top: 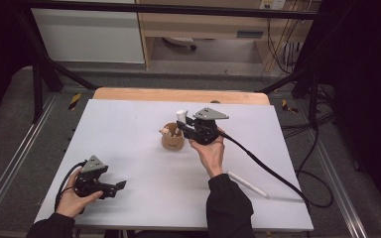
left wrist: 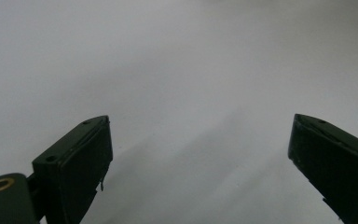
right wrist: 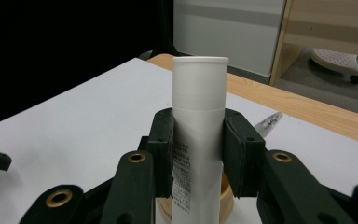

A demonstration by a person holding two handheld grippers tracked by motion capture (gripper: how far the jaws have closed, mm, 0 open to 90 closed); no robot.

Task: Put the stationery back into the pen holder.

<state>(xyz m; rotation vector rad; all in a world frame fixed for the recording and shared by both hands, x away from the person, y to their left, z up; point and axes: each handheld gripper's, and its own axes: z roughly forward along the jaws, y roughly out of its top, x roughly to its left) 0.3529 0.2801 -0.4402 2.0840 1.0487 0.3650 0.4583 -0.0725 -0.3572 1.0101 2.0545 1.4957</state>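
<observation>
Tube (right wrist: 199,121), white with a cap on top, clamped upright in the right gripper (top: 187,130), bottom end right over the little wooden cup (top: 172,140) mid-table. Looks like the putting-in step, roughly half done: already gripped and lined up, not yet settled inside (something pale and rounded already in the cup, hard to tell what). Left to do, probably: lower, let go. Left gripper (left wrist: 200,163) parked low over the white table (top: 129,148) near the front corner, jaws wide apart, holding nothing. White pen-like stick (top: 248,184) lying near the right forearm, untouched.
</observation>
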